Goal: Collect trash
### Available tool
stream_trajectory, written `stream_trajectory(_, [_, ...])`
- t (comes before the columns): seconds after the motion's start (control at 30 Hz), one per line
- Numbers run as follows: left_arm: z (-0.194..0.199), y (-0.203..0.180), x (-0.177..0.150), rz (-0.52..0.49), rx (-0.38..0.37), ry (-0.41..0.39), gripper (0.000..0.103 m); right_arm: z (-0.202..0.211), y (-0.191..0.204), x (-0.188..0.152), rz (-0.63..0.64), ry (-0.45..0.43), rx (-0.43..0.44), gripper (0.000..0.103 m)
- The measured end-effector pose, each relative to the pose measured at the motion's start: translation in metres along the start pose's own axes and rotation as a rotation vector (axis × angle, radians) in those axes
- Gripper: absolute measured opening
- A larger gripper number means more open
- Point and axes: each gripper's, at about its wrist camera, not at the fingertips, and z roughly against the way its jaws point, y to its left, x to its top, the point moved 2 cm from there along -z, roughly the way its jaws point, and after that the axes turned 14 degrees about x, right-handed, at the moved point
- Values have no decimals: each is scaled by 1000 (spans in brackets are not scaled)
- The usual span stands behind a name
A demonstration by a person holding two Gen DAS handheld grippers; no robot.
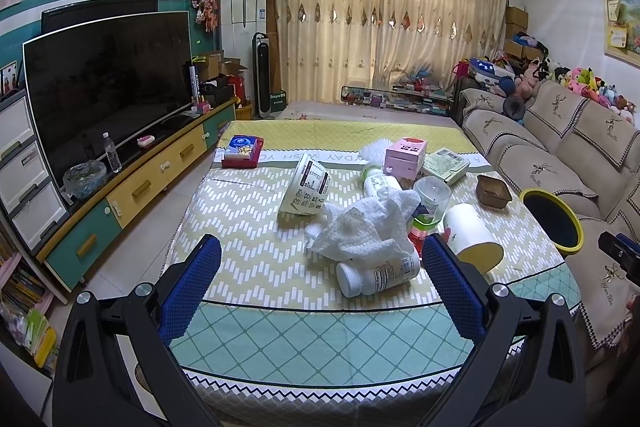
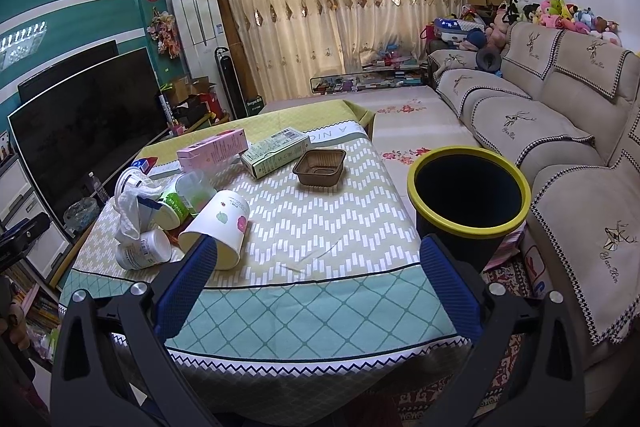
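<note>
Low in the left wrist frame, the left gripper point(image 1: 320, 281) hangs over the near edge of the table point(image 1: 256, 227) with fingers wide apart, nothing between them; just beyond, centre frame, a white pill bottle point(image 1: 378, 275) lies on its side with a crumpled tissue point(image 1: 360, 231) draped over it; behind sit a tipped noodle bowl point(image 1: 306, 189), a second white bottle point(image 1: 380, 183), a clear plastic cup point(image 1: 432, 197) and a paper cup point(image 1: 474, 237) on its side; the trash is piled centre to right, all on the table.

Right wrist frame: right gripper point(image 2: 316, 285) also spread, holding nothing; paper cup point(image 2: 218, 227) at lower left, touching or just behind its left finger; brown tray point(image 2: 319, 167) upper centre; pink box point(image 2: 212, 149) and green box point(image 2: 274, 151) behind; bin point(image 2: 468, 195) with yellow rim at right, beside the table edge, looks empty.

Risks, judged: grabbing the tissue could drag the bottle under it and roll it off the near edge; round bottles and cups likely slip from a squeeze off centre; thin paper cup may crush; tissue may snag on a finger pad and not drop; the bin is off the table, so a short release lands on the floor; two grippers reaching the same pile could collide.
</note>
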Motion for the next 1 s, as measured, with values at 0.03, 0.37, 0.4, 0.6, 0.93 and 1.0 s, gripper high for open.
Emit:
stream_trajectory(0.03, [-1,0,0,-1,0,1,99,1,0,-1,0,2,1,97])
stream_trajectory(0.37, [-4,-1,-1,-4,-1,5,99,-2,-2,-1,-6,11,-1,97])
stream_trajectory(0.4, [-4,-1,-1,-4,0,5,99,-1,-2,-1,-5,11,-1,97])
stream_trajectory(0.6, [-6,0,-2,0,3,6,99,-4,-3,-2,-10,17,-2,97])
stream_trajectory(0.93, [-16,1,-4,5,9,28,99,-23,-2,-3,-8,43,10,97])
stream_trajectory(1.0, [-18,1,-5,4,9,35,99,-27,-1,-3,-6,45,15,97])
